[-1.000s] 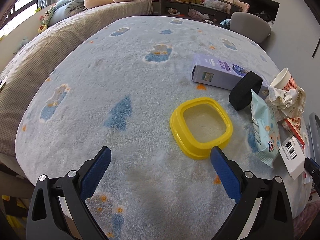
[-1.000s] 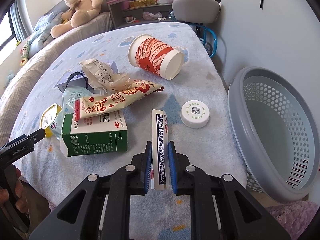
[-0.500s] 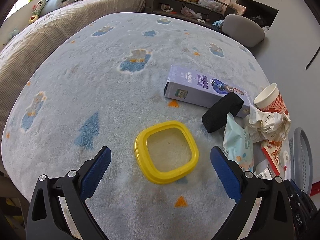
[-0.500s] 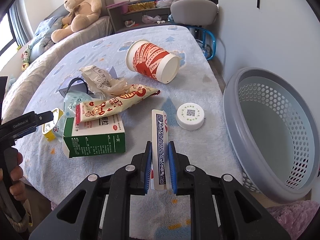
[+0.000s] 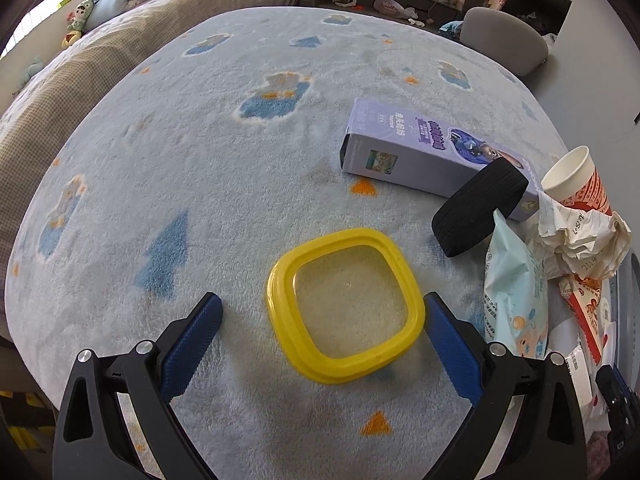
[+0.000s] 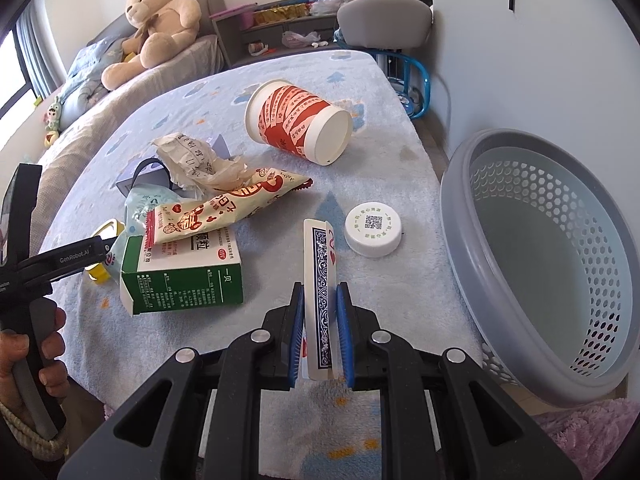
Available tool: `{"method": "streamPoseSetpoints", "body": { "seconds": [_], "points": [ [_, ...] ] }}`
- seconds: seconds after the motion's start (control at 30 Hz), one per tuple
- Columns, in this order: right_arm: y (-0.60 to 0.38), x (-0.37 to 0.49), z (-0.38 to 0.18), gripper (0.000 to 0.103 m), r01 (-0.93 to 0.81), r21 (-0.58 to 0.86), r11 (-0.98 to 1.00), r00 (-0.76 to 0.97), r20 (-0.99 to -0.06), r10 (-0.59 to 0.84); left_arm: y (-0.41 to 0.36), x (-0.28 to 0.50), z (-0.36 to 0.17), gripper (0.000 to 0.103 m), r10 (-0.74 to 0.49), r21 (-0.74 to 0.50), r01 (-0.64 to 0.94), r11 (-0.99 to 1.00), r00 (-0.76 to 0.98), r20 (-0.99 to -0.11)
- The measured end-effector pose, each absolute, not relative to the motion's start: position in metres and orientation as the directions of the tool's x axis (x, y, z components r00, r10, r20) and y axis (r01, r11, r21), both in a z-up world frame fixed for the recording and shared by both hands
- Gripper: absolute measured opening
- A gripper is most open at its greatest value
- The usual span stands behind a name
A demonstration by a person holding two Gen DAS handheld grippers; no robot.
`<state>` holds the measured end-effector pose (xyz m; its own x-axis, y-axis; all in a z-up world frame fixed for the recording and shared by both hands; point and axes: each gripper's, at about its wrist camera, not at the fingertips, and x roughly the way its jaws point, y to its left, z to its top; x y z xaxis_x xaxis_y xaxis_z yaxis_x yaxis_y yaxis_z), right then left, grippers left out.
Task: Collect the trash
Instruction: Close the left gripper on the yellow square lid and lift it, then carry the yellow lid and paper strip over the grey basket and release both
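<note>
My left gripper [image 5: 320,306] is open, its blue fingers on either side of a yellow square lid [image 5: 346,306] lying flat on the blue blanket; the right finger is close to the lid's edge. My right gripper [image 6: 322,294] is shut on a playing card [image 6: 320,276], held upright on edge above the blanket. A grey perforated basket [image 6: 472,248] stands to the right of the card. A red and white paper cup [image 6: 300,122], a snack wrapper [image 6: 224,210], a green box [image 6: 184,276], crumpled paper [image 6: 192,160] and a white cap [image 6: 373,229] lie ahead.
A purple box [image 5: 424,148], a black band [image 5: 478,212] and a light blue wipes pack [image 5: 514,292] lie right of the lid. A bed with a teddy bear [image 6: 156,24] is at the back left, a grey chair [image 6: 384,20] behind the table.
My left gripper has moved forward and right, so the yellow lid now sits between its fingers. My right gripper still holds the card and has shifted only slightly.
</note>
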<state>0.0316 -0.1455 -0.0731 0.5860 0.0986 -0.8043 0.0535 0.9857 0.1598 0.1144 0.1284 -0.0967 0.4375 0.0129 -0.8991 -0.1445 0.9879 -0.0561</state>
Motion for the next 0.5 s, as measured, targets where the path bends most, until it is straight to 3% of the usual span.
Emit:
{"method": "streamPoseSetpoints", "body": {
  "seconds": [0.1, 0.23, 0.5],
  "points": [
    [-0.146, 0.031, -0.072, 0.016, 0.055, 0.159, 0.986, 0.589, -0.802, 0.097, 0.130, 0.113, -0.096, 0.093, 0.006, -0.063, -0.137, 0.988, 0.457, -0.889],
    [-0.145, 0.030, -0.072, 0.016, 0.054, 0.159, 0.986, 0.590, -0.802, 0.097, 0.129, 0.107, -0.090, 0.072, -0.010, -0.068, -0.101, 0.993, 0.490, -0.872],
    [-0.148, 0.025, -0.065, 0.016, 0.052, 0.174, 0.983, 0.602, -0.791, 0.109, 0.132, 0.076, -0.055, 0.071, 0.015, -0.047, -0.090, 0.995, 0.590, -0.807]
  ]
}}
